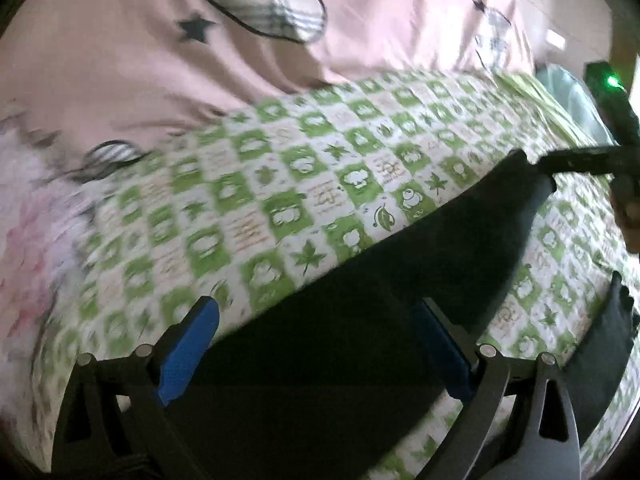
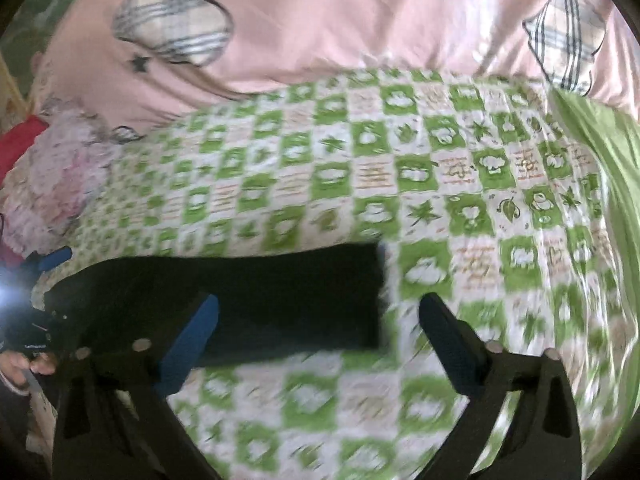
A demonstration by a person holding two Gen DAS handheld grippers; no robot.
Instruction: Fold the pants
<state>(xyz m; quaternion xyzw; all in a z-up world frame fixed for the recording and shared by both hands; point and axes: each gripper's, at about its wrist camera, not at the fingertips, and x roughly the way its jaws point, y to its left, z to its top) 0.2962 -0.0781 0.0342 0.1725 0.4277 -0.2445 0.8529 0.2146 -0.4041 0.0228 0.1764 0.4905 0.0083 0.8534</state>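
Between the wide-open jaws of the left gripper (image 1: pixel 316 354), left wrist view: black pants (image 1: pixel 360 300) as a long band on the green checked quilt (image 1: pixel 260 184), far end meeting the right gripper (image 1: pixel 576 162); folding judged partly done. Ahead of the wide-open, empty right gripper (image 2: pixel 318 340), right wrist view: squared pants end (image 2: pixel 248 304), the left gripper (image 2: pixel 54 258) at the far end, its jaw state untellable, and the pink duvet (image 2: pixel 340 20) beyond.

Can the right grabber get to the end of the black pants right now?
Probably yes. The right gripper is open, and the end of the black pants lies flat on the green checked bedspread between its fingers. Nothing shows on top of it or in the way.
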